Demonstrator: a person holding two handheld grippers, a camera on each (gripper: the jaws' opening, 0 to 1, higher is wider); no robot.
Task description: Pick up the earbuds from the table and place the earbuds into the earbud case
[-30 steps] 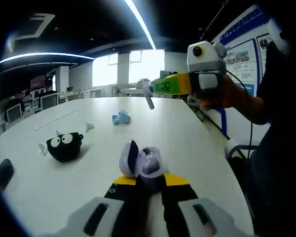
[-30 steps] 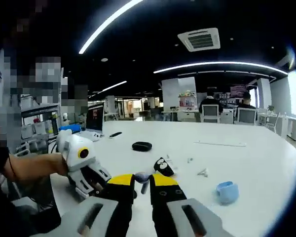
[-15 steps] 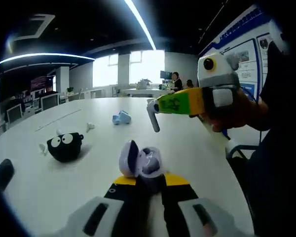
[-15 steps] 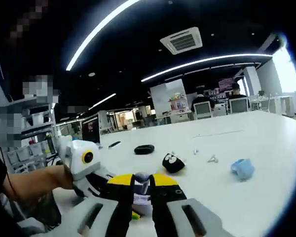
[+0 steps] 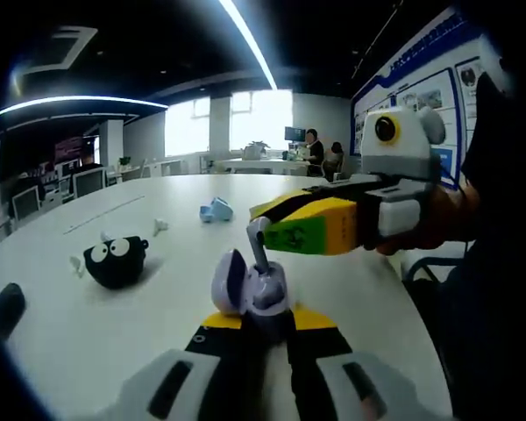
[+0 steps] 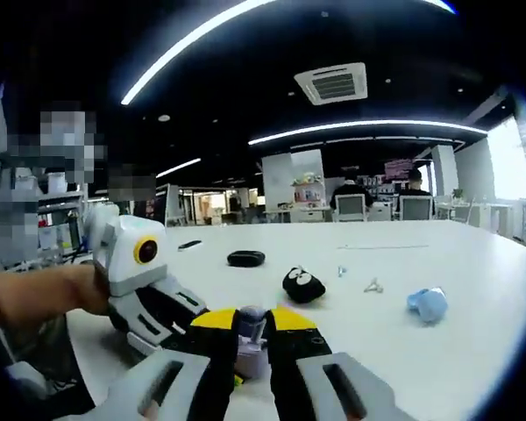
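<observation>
Your left gripper (image 5: pixel 265 326) has its jaws closed on the base of the lavender earbud case (image 5: pixel 250 288), which sits open just above the white table (image 5: pixel 351 263), lid tipped up to the left. Your right gripper (image 5: pixel 261 230) comes into the left gripper view from the right, yellow and green jaws pinched on a white earbud (image 5: pixel 259 254) whose stem points down into the open case; the tip is at or inside the case mouth, but contact cannot be judged.

In the right gripper view, the right gripper (image 6: pixel 252 331) shows its jaws nearly together with the earbud (image 6: pixel 252 323) between them and the case (image 6: pixel 248 358) directly beyond. The left gripper (image 6: pixel 167 311) enters from the left, held in a hand (image 6: pixel 66 294).

Farther on the table: a black case with cartoon eyes (image 5: pixel 116 259) to the left, two loose white earbuds (image 5: pixel 159 225) near it, a light blue case (image 5: pixel 215 209) far centre, a dark oval case (image 6: pixel 245 258).
</observation>
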